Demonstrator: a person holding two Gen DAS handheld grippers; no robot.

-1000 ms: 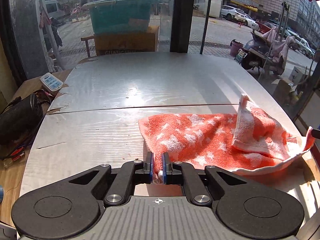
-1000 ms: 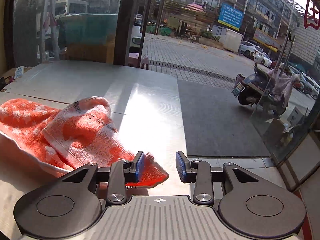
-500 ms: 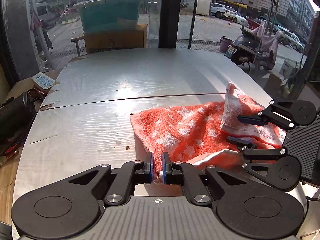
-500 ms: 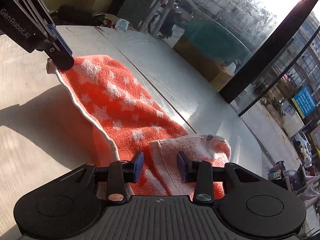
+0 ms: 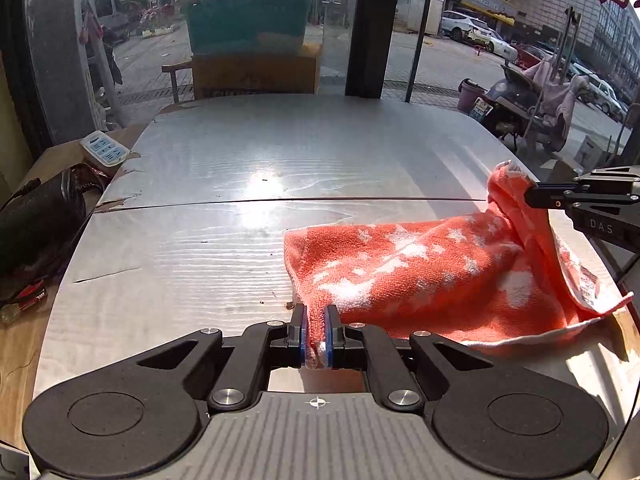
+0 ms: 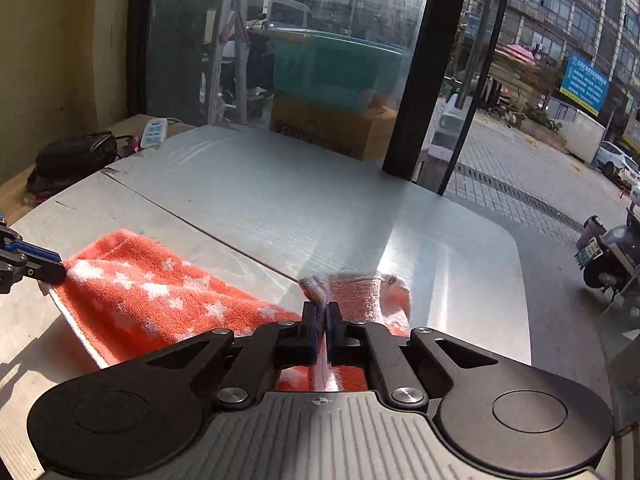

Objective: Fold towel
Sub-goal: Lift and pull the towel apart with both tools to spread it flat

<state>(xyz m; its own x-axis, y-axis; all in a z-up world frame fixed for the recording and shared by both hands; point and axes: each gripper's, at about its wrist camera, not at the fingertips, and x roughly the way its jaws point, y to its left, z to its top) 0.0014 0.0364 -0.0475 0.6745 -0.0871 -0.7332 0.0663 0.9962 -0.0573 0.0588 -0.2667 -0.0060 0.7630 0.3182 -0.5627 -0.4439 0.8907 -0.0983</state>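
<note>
Gripping a near corner of an orange star-patterned towel (image 5: 420,276), with the left gripper (image 5: 316,336) clamping the cloth between blue pads; lying spread across a shiny grey table (image 5: 280,160) toward the right edge, and rising at its far right corner into the right gripper (image 5: 534,194). Sitting at the left edge: a black bag (image 5: 36,216) and a white power strip (image 5: 105,153).

Pinching a bunched fold of the towel (image 6: 160,296) from the right wrist view, with the right gripper (image 6: 322,332) having just been closing onto the cloth; holding the opposite corner at far left, the left gripper (image 6: 52,268). Standing beyond the glass: a green tub (image 6: 336,68).
</note>
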